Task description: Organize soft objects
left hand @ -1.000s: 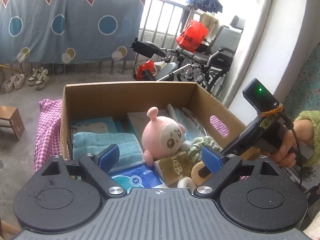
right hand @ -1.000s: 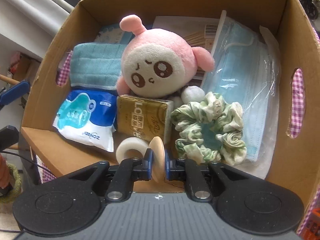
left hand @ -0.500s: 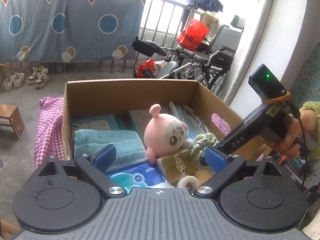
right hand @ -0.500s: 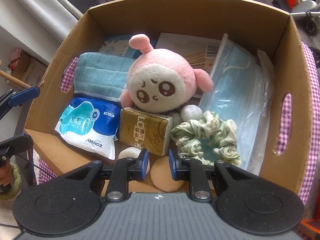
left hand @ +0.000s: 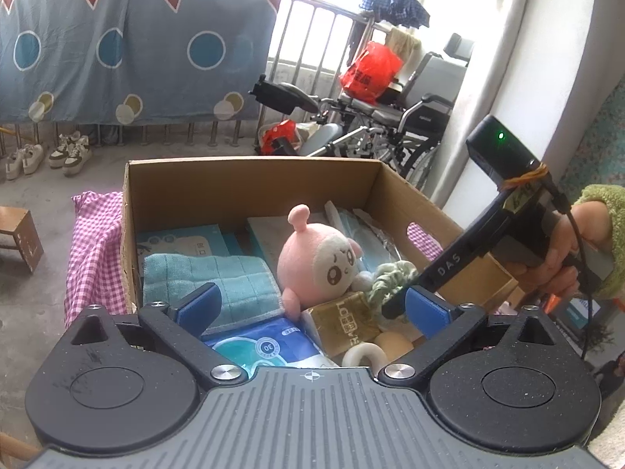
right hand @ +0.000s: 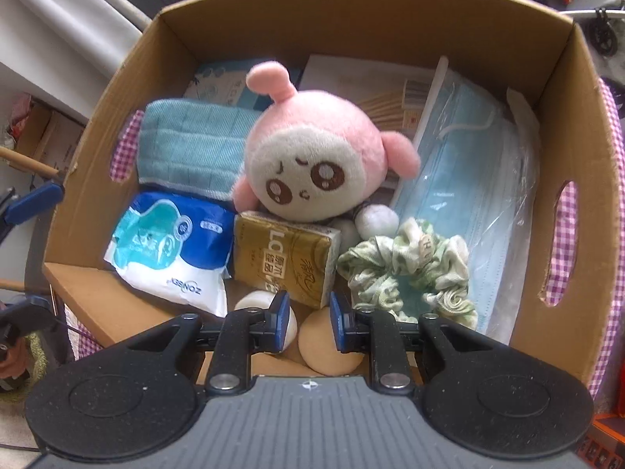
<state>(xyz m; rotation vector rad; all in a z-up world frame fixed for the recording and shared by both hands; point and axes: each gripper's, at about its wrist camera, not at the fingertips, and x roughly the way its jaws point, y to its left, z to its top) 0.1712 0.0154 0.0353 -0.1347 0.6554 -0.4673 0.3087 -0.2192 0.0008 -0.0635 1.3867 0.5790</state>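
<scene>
A cardboard box holds a pink plush doll, a teal towel, a blue wipes pack, a gold tissue pack, a green scrunchie, bagged face masks, a white ring and a beige puff. My right gripper is open and empty, just above the puff at the box's near wall. My left gripper is open and empty, outside the box's near side. The doll and the box also show in the left wrist view.
The box stands on a pink checked cloth. Behind it are a wheelchair, a red bag, shoes and a blue sheet on a railing. A small wooden stool is at the left.
My right gripper opened and let the beige puff go; the puff now lies on the box floor. The right gripper has pulled up and back. The left gripper barely moved.
</scene>
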